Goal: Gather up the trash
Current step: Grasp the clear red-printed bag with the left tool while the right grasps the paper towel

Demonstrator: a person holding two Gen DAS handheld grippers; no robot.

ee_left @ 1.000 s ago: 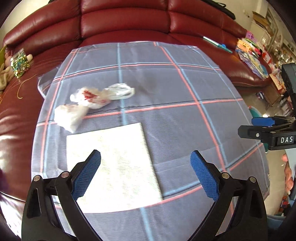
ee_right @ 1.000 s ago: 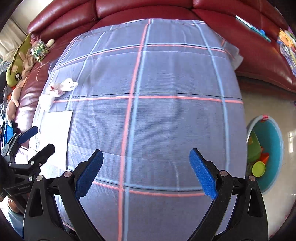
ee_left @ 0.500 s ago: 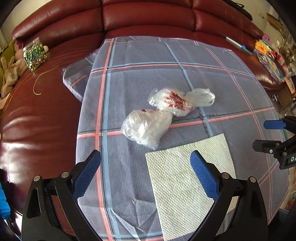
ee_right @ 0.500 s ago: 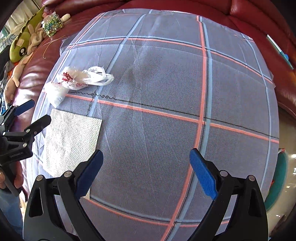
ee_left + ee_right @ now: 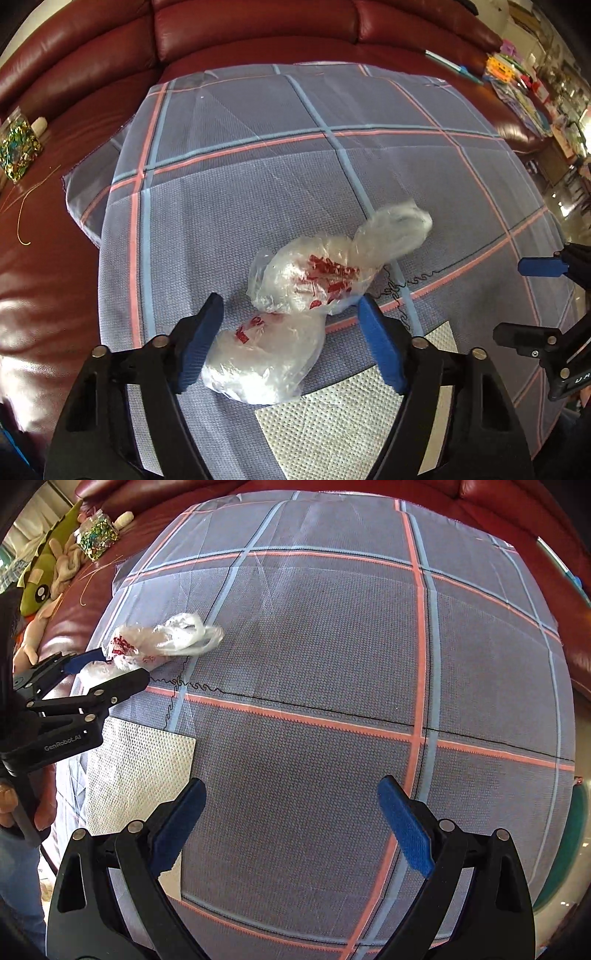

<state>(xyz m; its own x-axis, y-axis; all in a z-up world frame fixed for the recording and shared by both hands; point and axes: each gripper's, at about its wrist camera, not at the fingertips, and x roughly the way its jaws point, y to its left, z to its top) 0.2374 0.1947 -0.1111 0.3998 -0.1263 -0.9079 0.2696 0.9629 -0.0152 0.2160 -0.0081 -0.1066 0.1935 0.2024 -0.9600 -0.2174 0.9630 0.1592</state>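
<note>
Fingers (image 5: 199, 345) nearer crinkly bag (image 5: 266, 362) (translucent)

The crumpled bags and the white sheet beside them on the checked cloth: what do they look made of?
Crumpled bags: thin clear plastic film by the look, glossy and wrinkled, with red print showing through; contents unclear. White sheet: probably a paper towel or similar, matte with a regular embossed dimple pattern, lying flat. Checked cloth: woven fabric, visible weave and creases.
</note>
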